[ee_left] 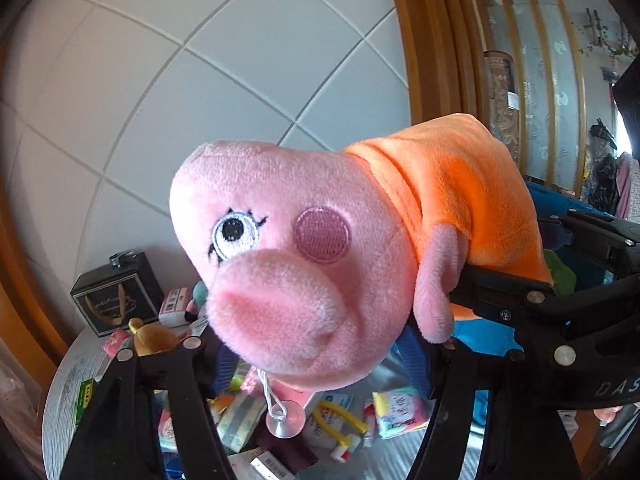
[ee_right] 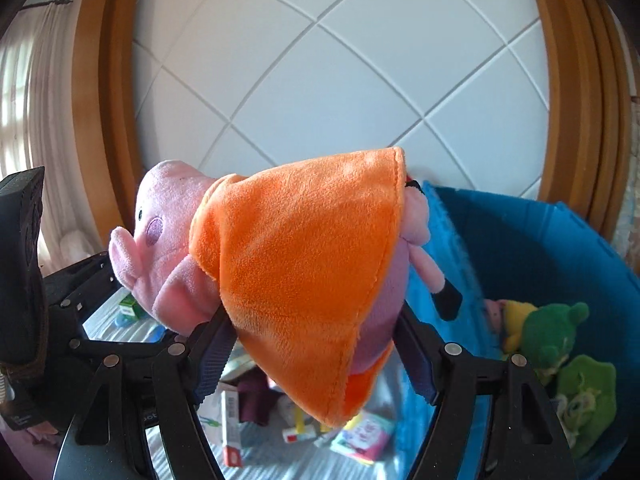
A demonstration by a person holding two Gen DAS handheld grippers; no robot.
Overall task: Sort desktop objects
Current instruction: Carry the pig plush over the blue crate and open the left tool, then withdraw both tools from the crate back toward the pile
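Up in the air goes the soft pink plush pig in its orange fleece dress [ee_left: 320, 248], carried between two grippers at once, high above a round grey table [ee_left: 68, 392] crowded with small packets and boxes. The danger here is plain: two hands sharing one floppy toy, and if they drift apart or one lets go too soon, the pig sags, swings and could tumble back into that clutter instead of landing where it belongs. The big blue fabric bin [ee_right: 560, 248] sits just to the right in the right wrist view, already holding a green plush toy [ee_right: 556, 332] and a yellow one beside it, so my guess is that this is the target; a release short of the rim would drop the pig on the table edge. There's also a clear suction cup on a white string [ee_left: 285, 420] dangling under the head, ready to snag on something. Now the grips: the left gripper [ee_left: 320, 344] stands fairly wide, its blue-padded fingers pressed against the pig's head from either side. The right gripper [ee_right: 316, 344] is likewise held well apart, clamped across the dressed body, the orange hem draping down between its fingers.
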